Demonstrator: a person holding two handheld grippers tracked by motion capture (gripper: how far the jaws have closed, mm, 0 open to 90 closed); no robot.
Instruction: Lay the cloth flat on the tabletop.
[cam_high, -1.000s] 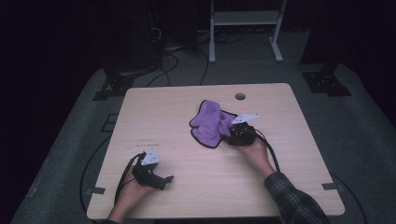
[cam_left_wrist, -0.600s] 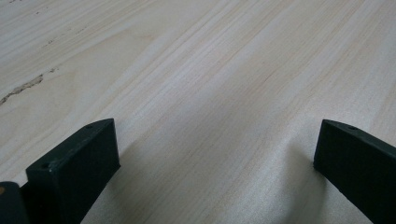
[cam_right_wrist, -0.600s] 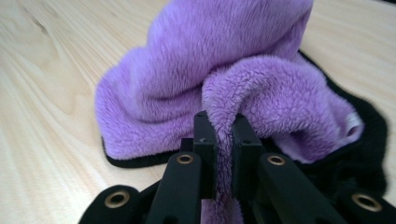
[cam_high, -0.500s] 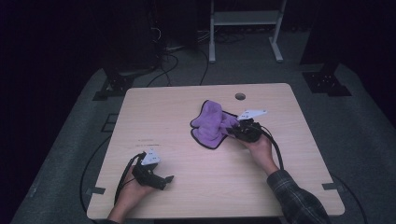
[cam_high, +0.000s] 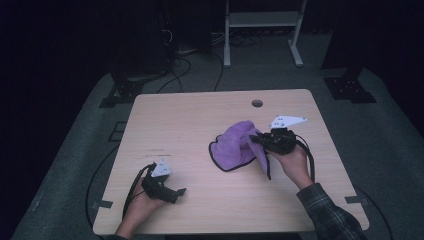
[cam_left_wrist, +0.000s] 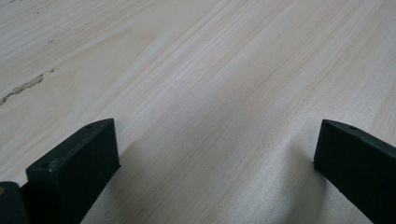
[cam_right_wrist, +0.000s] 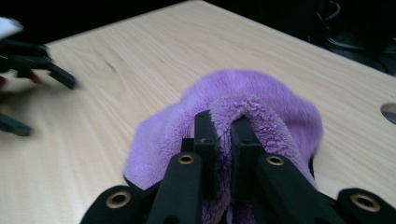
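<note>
Brightly lit table (cam_high: 190, 125) amid dark surroundings; soft shadows beneath jaws; blurred far gripper (cam_right_wrist: 28, 70) at frame edge.

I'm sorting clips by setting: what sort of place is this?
Probably a lab or studio for recording: a bare wooden table on grey carpet, dark surroundings, cables on the floor and a white metal stand behind.
</note>
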